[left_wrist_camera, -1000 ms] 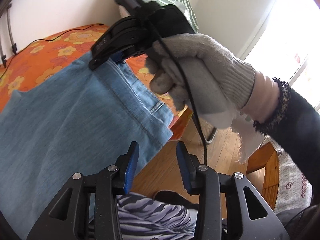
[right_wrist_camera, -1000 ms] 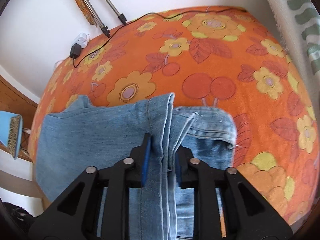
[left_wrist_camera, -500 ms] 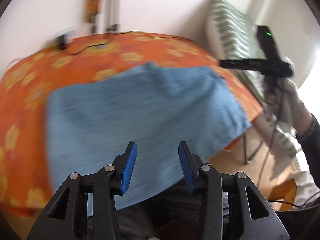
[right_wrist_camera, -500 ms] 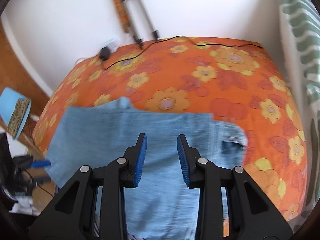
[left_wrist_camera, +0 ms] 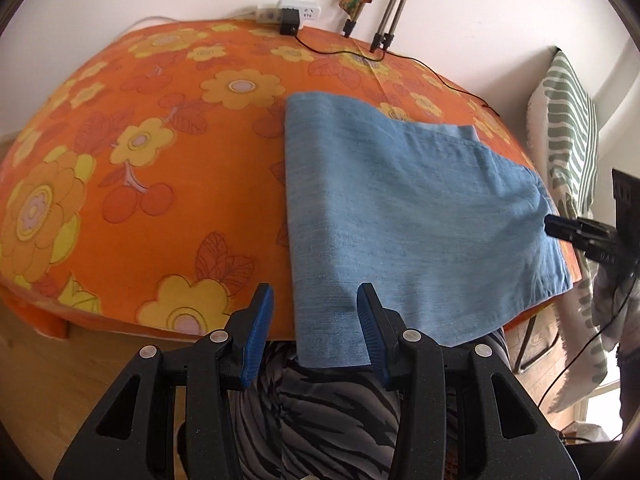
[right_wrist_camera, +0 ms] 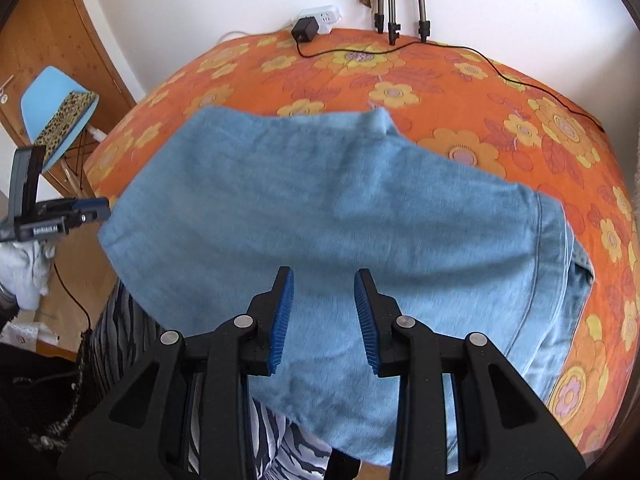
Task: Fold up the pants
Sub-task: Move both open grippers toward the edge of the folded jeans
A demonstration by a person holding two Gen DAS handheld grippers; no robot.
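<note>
The light blue denim pants (left_wrist_camera: 400,208) lie folded on the orange flowered bed (left_wrist_camera: 140,168), with one end hanging over the near edge. My left gripper (left_wrist_camera: 316,324) is open and empty, just in front of the pants' near left corner. My right gripper (right_wrist_camera: 323,316) is open and empty, hovering above the pants (right_wrist_camera: 320,208). In the left wrist view the right gripper (left_wrist_camera: 556,227) shows at the pants' right edge. In the right wrist view the left gripper (right_wrist_camera: 98,206) shows at their left edge.
A power strip with a charger (left_wrist_camera: 289,14) and tripod legs (left_wrist_camera: 384,8) stand at the wall behind the bed, with a black cable (right_wrist_camera: 440,46) across the cover. A green-striped cushion (left_wrist_camera: 572,120) is at the right. A blue chair (right_wrist_camera: 56,108) stands left of the bed.
My right gripper has let go of the pants' edge and opened. Both grippers have pulled back toward the near edge of the bed. The pants now lie flat.
</note>
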